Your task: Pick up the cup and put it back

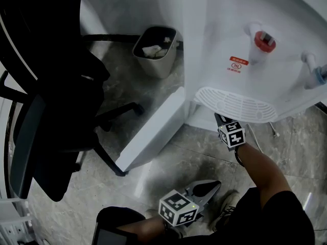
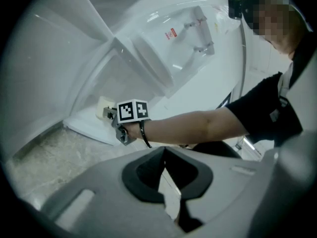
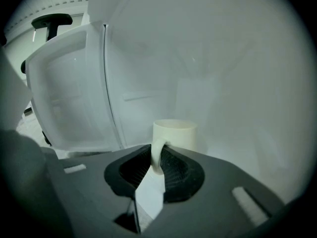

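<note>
A cream cup [image 3: 173, 135] stands upright inside the white cabinet under the water dispenser [image 1: 286, 60]. Its handle points back at my right gripper [image 3: 157, 160] and lies between the two pads, with a thin gap showing on the left side, so the jaws stand slightly open. In the head view the right gripper [image 1: 220, 120] reaches in below the drip tray [image 1: 235, 103], which hides its tips and the cup. From the left gripper view the cup [image 2: 104, 105] shows just beyond the right gripper [image 2: 110, 114]. My left gripper [image 1: 212, 187] hangs low near the person's knee, shut and empty.
The cabinet door [image 1: 153, 131] swings open to the left of my right arm. A grey waste bin [image 1: 156, 50] stands behind it, and a black office chair [image 1: 46, 111] fills the left. Red [image 1: 264, 41] and blue [image 1: 319, 75] taps stick out above the tray.
</note>
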Available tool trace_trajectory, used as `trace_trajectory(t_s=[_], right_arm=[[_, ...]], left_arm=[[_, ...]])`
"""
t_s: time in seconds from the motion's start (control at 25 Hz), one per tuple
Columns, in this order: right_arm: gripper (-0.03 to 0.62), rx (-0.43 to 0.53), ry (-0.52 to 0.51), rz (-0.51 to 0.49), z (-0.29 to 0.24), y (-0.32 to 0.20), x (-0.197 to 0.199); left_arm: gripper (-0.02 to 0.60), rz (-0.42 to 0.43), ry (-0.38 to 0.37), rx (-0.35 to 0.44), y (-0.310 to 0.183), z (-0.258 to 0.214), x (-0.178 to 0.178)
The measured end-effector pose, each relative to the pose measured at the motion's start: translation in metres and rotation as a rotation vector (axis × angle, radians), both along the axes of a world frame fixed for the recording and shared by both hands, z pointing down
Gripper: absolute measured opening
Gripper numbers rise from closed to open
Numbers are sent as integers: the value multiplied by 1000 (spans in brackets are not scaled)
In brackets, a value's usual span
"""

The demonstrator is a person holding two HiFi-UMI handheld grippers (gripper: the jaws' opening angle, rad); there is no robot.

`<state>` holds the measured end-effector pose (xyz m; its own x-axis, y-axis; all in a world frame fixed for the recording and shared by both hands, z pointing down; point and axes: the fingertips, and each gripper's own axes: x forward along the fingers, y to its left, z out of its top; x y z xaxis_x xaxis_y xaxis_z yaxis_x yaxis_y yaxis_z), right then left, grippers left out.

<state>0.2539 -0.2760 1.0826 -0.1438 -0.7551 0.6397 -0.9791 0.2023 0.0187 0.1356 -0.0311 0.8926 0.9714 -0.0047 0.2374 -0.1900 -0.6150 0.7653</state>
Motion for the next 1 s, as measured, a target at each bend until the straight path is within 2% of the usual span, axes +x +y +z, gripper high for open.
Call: trace_trajectory(t_s=[0.08, 0.16, 0.4, 0.64, 0.72, 0.76, 0.8, 0.88, 0.92, 0.96, 1.0], right_arm=[[92, -43, 39, -21, 12, 7, -1], [89, -71, 54, -20, 21, 11, 1], [103, -79, 8, 15, 24, -2, 5], [174, -103, 9, 10, 20, 6, 8], [213, -124, -16, 25, 16, 14, 10], [213, -130, -31, 38, 12, 18, 11], [205, -131, -47, 52, 6, 22, 13], [126, -112, -86, 50, -13, 33, 10], [39, -92, -97, 26, -25, 40, 5], [8, -66, -100, -8, -39, 46, -2], [8, -42, -101, -41, -53, 51, -10]], left_arm=[[5, -1, 3, 0, 0, -2, -1], [5, -5, 8, 3, 0, -6, -1], [5, -9, -2, 2, 2, -2, -3], [5, -15, -4, 4, 0, -2, -4], [5, -15, 6, 4, 0, -5, -3], [5, -14, 10, 5, 0, -7, -2], [5, -13, 13, 6, -1, -7, -2], [5, -16, 14, 1, -1, -8, -1], [5, -25, 12, -7, -1, -7, -1], [5, -41, 8, -19, -1, -7, -2], [5, -65, 5, -36, -2, -9, -3]])
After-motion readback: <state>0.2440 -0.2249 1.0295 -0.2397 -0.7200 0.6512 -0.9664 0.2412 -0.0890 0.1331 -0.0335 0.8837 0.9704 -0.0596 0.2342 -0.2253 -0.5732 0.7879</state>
